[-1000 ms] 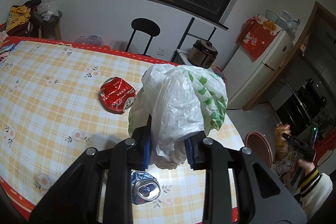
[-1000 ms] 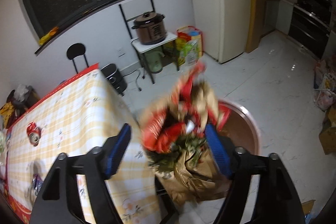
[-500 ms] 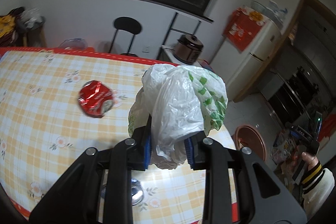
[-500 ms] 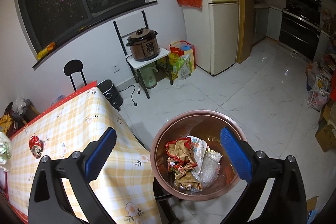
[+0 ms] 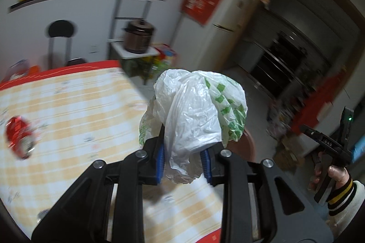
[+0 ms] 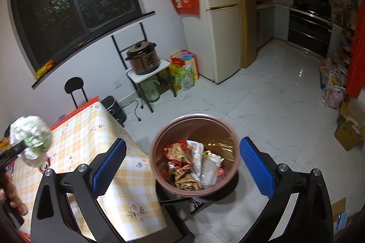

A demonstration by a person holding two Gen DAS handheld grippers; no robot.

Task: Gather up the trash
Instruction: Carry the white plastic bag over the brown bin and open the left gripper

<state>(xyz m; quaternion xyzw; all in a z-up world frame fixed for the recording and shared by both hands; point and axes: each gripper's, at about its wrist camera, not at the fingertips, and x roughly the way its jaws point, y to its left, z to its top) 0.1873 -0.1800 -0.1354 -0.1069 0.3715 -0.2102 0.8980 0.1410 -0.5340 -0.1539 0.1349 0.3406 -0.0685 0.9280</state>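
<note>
My left gripper [image 5: 183,158] is shut on a crumpled white plastic bag with green print [image 5: 196,110] and holds it above the table's right end; the bag also shows in the right wrist view [image 6: 30,135]. A crushed red can [image 5: 20,140] lies on the yellow checked tablecloth [image 5: 68,106]. My right gripper [image 6: 182,165] is open and empty above the brown trash bin [image 6: 196,124], which holds wrappers and crumpled paper [image 6: 189,163]. The bin's rim peeks out behind the bag in the left wrist view [image 5: 247,147].
The table's corner [image 6: 141,208] is just left of the bin. A stand with a brown rice cooker [image 6: 142,58], a fridge [image 6: 212,21], a black chair [image 6: 74,88] and cardboard boxes [image 6: 349,131] stand around the white tiled floor.
My left gripper has swung right with the bag, toward the bin. My right gripper opened and dropped its wrappers into the bin, and it stays open above it.
</note>
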